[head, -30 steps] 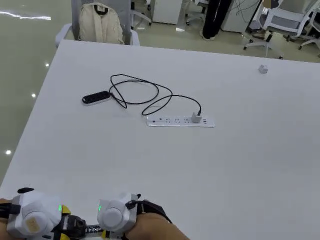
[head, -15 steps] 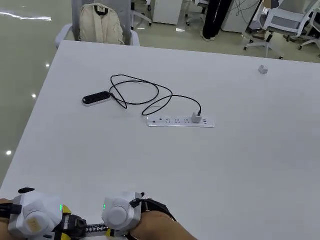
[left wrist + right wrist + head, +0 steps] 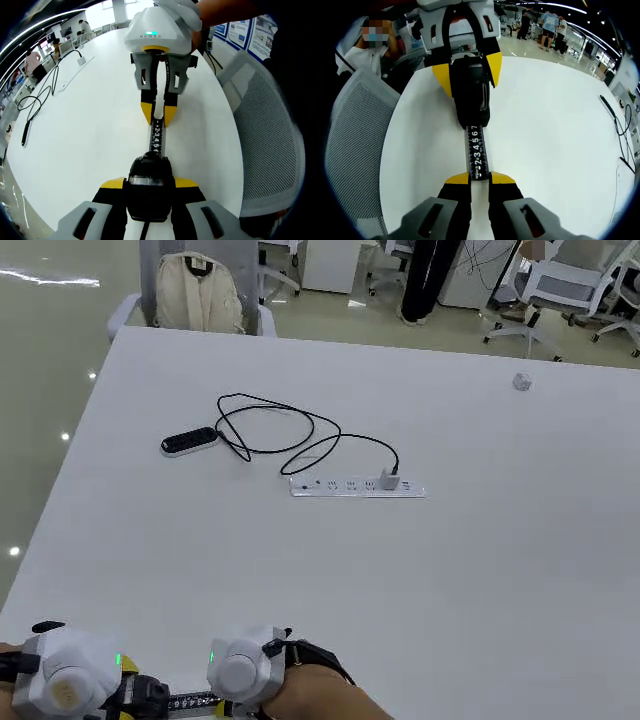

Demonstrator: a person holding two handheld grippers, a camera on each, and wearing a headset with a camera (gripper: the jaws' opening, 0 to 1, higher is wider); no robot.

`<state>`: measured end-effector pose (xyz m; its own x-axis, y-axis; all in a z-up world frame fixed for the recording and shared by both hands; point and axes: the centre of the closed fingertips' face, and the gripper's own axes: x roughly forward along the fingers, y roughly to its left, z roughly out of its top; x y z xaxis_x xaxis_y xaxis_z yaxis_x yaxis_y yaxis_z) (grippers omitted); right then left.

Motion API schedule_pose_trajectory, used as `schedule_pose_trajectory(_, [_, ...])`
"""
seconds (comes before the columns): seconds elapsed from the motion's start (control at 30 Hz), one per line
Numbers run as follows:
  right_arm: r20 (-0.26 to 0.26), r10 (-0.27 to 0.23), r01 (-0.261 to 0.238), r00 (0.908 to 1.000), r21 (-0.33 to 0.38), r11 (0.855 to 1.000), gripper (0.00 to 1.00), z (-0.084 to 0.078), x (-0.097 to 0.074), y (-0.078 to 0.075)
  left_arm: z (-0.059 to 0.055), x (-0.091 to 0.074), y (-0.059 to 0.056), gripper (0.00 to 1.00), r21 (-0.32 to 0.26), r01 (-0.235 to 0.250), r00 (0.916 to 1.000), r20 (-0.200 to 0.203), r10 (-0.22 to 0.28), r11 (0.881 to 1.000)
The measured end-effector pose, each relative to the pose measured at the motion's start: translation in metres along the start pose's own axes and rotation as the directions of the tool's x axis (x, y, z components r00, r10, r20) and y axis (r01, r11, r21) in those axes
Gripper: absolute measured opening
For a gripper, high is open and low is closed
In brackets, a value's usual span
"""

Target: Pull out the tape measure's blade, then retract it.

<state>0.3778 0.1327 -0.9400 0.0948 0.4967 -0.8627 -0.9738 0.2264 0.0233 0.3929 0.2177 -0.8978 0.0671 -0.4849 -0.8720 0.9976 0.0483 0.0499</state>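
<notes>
Head view: high, from near edge of table [image 3: 480, 540], facing forward-down across it toward office floor. Left gripper view: low, close, faces right tongs [image 3: 158, 117] along the blade [image 3: 156, 139]. Right gripper view: opposite way, faces left tongs [image 3: 467, 70] on tape measure [image 3: 470, 95]. Both share blade and the table strip under it.
</notes>
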Motion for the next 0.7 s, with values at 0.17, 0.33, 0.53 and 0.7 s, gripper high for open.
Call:
schedule_pose_trajectory(0.17, [-0.004, -0.001, 0.001, 1.0000, -0.004, 1.000, 0.11, -0.0030, -0.0021, -0.0006, 0.0003, -0.0005, -0.0001, 0.30, -0.003, -0.001, 1.0000, 0.004, 0.001, 1.000])
schedule_pose_trajectory(0.33, [-0.006, -0.001, 0.001, 1.0000, -0.002, 1.000, 0.11, -0.0042, -0.0036, -0.0012, 0.0006, -0.0006, -0.0002, 0.30, -0.001, -0.001, 1.0000, -0.001, 0.001, 1.000])
schedule_pose_trajectory(0.53, [-0.005, -0.002, 0.002, 1.0000, -0.008, 1.000, 0.11, -0.0060, -0.0045, -0.0021, 0.0006, -0.0007, 0.0002, 0.30, -0.004, -0.001, 1.0000, -0.002, 0.001, 1.000])
schedule_pose_trajectory(0.7, [-0.003, -0.003, 0.003, 1.0000, -0.002, 1.000, 0.11, -0.0091, -0.0058, -0.0034, 0.0002, -0.0002, 0.0007, 0.30, -0.007, -0.002, 1.0000, -0.003, 0.002, 1.000])
